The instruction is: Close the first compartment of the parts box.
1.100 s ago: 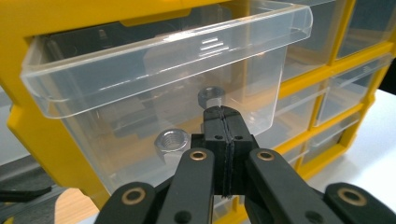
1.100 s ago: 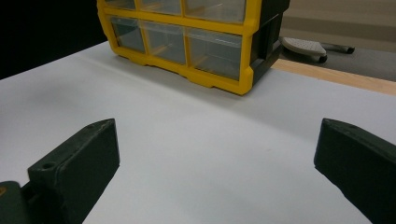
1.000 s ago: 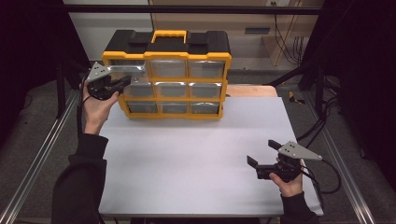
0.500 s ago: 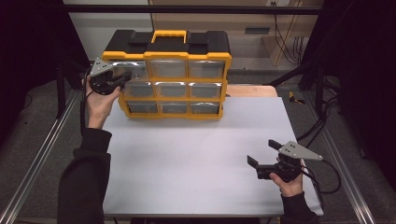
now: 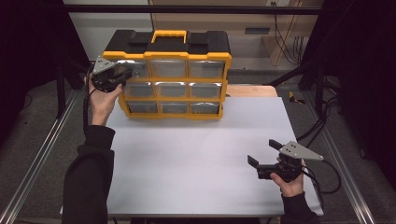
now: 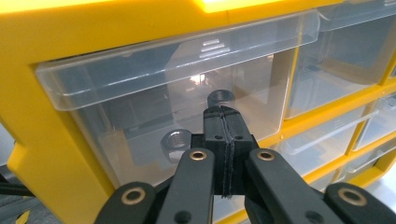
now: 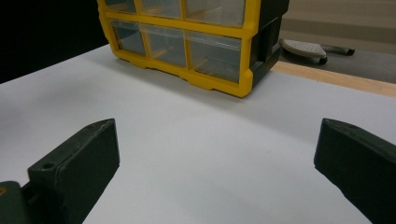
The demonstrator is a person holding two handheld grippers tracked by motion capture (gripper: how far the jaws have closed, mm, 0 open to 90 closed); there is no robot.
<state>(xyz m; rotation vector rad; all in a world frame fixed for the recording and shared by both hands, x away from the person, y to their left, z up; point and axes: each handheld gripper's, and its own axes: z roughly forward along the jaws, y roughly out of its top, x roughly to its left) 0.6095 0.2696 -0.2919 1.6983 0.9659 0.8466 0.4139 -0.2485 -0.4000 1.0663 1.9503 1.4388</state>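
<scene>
from above, the yellow and black organiser stands at the far edge of the white tabletop, its clear drawers facing the person. the left gripper is up against the top-left drawer, jaws pressed together with nothing between them, while the right gripper rests low near the front right corner, well apart from the cabinet, jaws spread wide and empty. in the left gripper view the closed tips sit just at the clear front of that drawer, below its overhanging lip; two metal nuts lie inside behind the plastic. i'd judge the drawer light, stiff and rather slick, a thin plastic that could crack if squeezed hard, so the lip along its top is the place to hook or pinch it, and the nuts will slide and rattle once it moves. in the right gripper view the open jaws frame bare tabletop, with the organiser's lower right drawers beyond. no brand, label or writing can be read anywhere.
</scene>
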